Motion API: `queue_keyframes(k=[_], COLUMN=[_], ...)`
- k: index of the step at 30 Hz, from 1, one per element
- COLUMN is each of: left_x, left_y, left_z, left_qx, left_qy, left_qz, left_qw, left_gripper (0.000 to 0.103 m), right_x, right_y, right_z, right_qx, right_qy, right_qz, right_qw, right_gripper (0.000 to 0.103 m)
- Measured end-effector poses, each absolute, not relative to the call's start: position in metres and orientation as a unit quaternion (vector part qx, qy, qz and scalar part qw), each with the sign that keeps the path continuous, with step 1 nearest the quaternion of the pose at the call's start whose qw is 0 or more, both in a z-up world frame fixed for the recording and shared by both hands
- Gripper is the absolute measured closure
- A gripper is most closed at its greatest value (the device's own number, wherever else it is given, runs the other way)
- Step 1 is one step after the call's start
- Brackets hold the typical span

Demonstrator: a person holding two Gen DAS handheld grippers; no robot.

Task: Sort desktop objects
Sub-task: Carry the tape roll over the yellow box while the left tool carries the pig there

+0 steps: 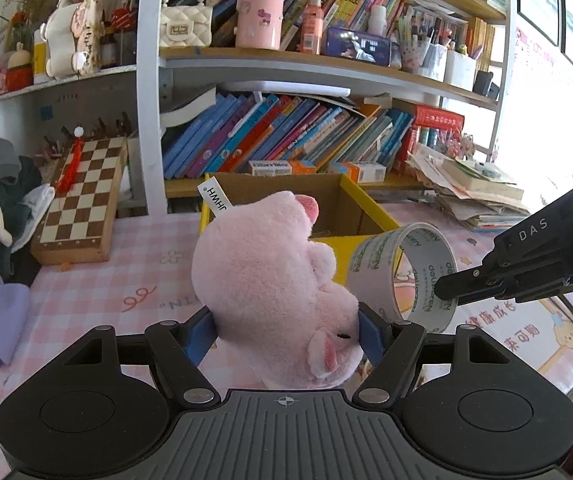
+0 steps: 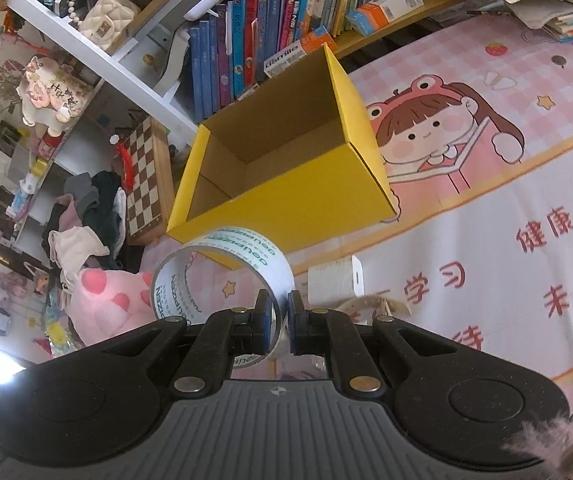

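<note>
Plush pig (image 1: 274,284) is clamped between the spread pads of the left gripper (image 1: 288,330) and tape roll (image 2: 222,276) is pinched by its wall in the nearly closed right gripper (image 2: 278,320), both carried clear of the tablecloth (image 2: 486,240) near the open yellow box (image 2: 278,168), presumably for dropping in.

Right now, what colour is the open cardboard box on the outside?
Bright yellow outside, plain brown inside; the cardboard box shows best in the right wrist view.
</note>
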State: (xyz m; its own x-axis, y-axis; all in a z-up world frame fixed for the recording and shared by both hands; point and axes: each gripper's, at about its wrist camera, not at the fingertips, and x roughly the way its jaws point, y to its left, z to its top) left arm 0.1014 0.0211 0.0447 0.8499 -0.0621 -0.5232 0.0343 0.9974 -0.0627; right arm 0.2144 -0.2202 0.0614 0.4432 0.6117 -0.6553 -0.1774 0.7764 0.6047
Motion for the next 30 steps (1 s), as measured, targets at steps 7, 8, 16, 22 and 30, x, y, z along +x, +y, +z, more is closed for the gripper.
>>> queue_keyframes(k=[7, 8, 16, 22, 30], left_x=[0.116, 0.117, 0.138, 0.156, 0.184], left_y=[0.018, 0.017, 0.016, 0.014, 0.017], left_z=[0.052, 0.053, 0.059, 0.064, 0.071], left_qx=[-0.016, -0.014, -0.005, 0.006, 0.017], left_qy=[0.266, 0.264, 0.259, 0.257, 0.253], left_qz=[-0.012, -0.011, -0.005, -0.006, -0.004], left_qw=[0.964, 0.964, 0.966, 0.966, 0.967], left_gripper=[0.031, 0.031, 0.031, 0.031, 0.031], right_x=[0.234, 0.237, 0.26, 0.283, 0.316], right_y=[-0.222, -0.222, -0.218, -0.212, -0.204], right_z=[0.066, 0.066, 0.073, 0.081, 0.089], right_qx=[0.226, 0.226, 0.216, 0.199, 0.18], right_qy=[0.463, 0.463, 0.451, 0.436, 0.417], right_qz=[0.26, 0.262, 0.281, 0.289, 0.298], right_qw=[0.816, 0.816, 0.819, 0.829, 0.84], right_gripper=[0.095, 0.095, 0.095, 0.095, 0.095])
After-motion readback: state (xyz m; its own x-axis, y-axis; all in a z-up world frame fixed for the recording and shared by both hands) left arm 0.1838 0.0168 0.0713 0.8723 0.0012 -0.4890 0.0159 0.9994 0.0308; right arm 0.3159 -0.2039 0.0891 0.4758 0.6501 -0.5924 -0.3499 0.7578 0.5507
